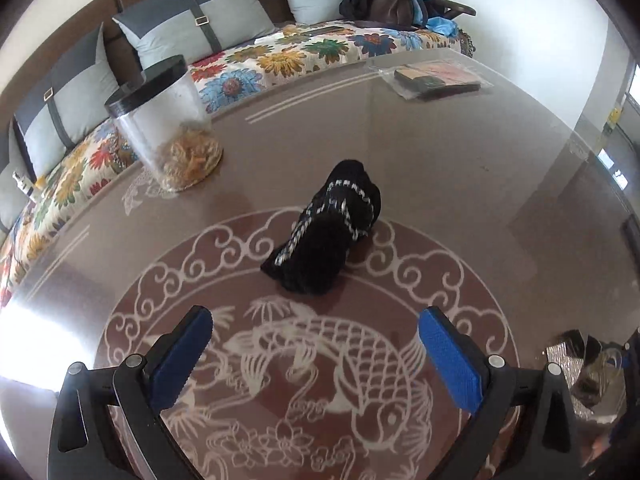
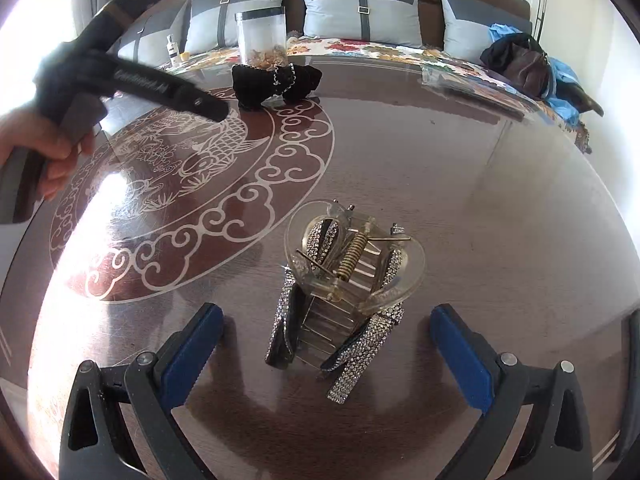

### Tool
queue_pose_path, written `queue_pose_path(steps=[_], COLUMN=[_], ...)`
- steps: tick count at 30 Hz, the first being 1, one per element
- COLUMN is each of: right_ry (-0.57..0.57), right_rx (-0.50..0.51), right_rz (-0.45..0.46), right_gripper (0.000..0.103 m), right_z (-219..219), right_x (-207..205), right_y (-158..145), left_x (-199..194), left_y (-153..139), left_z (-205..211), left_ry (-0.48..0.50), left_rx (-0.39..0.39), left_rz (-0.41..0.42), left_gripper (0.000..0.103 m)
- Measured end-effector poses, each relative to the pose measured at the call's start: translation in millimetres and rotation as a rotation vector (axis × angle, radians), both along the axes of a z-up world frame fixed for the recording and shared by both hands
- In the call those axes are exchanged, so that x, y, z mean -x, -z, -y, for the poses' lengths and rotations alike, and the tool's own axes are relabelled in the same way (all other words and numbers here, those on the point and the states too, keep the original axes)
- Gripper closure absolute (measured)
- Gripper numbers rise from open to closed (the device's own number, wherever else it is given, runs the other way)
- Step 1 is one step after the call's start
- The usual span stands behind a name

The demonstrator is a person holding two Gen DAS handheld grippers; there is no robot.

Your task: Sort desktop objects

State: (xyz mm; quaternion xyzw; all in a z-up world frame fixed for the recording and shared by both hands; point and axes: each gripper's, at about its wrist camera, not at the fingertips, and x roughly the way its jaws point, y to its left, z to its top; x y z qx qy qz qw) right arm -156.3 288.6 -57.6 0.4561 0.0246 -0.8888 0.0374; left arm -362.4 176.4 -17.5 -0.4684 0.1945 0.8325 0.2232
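Note:
A black knitted pouch with a silver chain (image 1: 326,232) lies on the brown glass table (image 1: 440,168), just ahead of my left gripper (image 1: 316,344), which is open and empty. The pouch also shows far off in the right wrist view (image 2: 276,82). A clear hair claw clip with rhinestone ribbons (image 2: 348,280) lies between and just ahead of the fingers of my right gripper (image 2: 326,344), which is open and empty. The clip shows blurred at the lower right edge of the left wrist view (image 1: 588,368). The left gripper's body (image 2: 132,80) shows in the right wrist view, held by a hand.
A clear jar with a black lid and yellowish contents (image 1: 168,128) stands at the table's far left edge. A clear plastic bag with flat items (image 1: 436,78) lies at the far right. Behind the table is a sofa with a floral cover (image 1: 280,60), cushions and a dark bag (image 1: 384,0).

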Motion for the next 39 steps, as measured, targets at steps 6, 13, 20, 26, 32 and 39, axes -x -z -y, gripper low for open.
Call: queue_pose_path(steps=[6, 13, 20, 26, 32, 39], right_ry=[0.0, 0.0, 0.0, 0.0, 0.0, 0.0], right_rx=[0.001, -0.002, -0.002, -0.006, -0.006, -0.006], right_rz=[0.0, 0.0, 0.0, -0.001, -0.001, -0.001], right_gripper=[0.0, 0.0, 0.0, 0.0, 0.0, 0.0], right_z=[0, 0, 0, 0, 0, 0], right_x=[0, 0, 0, 0, 0, 0], right_y=[0, 1, 1, 1, 1, 1], left_x=[43, 34, -62, -170, -202, -208], left_y=[26, 24, 26, 31, 40, 44], left_z=[-50, -25, 75, 191, 216, 215], left_ry=[0.059, -0.041, -0.243, -0.514, -0.56, -0.551], left_rx=[0.114, -0.039, -0.033, -0.112, -0.12, -0.141], left_rz=[-0.004, -0.002, 0.001, -0.031, -0.033, -0.065], left_gripper=[0.0, 0.061, 0.061, 0.058, 0.005, 0.0])
